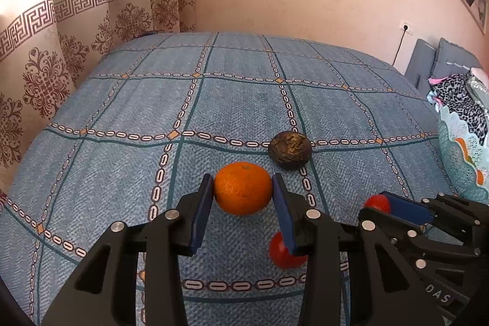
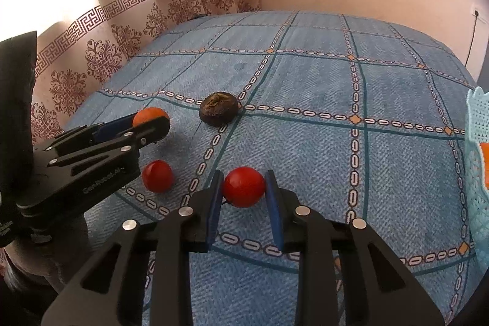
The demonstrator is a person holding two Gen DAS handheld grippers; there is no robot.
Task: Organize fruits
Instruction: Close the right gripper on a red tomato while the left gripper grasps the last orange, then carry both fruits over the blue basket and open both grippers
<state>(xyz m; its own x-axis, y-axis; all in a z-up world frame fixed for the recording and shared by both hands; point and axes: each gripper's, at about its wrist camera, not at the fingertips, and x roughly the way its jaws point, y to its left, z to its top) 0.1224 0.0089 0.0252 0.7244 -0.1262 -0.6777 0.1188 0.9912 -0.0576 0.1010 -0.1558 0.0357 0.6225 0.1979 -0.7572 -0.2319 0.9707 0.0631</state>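
My left gripper [image 1: 243,193] is shut on an orange [image 1: 243,188], both pads touching its sides; it also shows in the right wrist view [image 2: 149,115]. My right gripper [image 2: 243,188] is shut on a red tomato [image 2: 243,187], seen in the left wrist view [image 1: 378,203] too. A second red tomato [image 2: 157,175] lies on the blue bedspread [image 2: 305,148] between the grippers, also visible in the left wrist view [image 1: 282,254]. A dark wrinkled fruit [image 1: 289,149] lies just beyond the orange, and shows in the right wrist view [image 2: 218,108].
A light-blue lattice basket [image 1: 458,155] with orange fruit inside stands at the bed's right edge; it also shows in the right wrist view [image 2: 478,161]. Patterned curtains [image 1: 61,60] hang along the left. Pillows and clothes [image 1: 452,87] lie at the far right.
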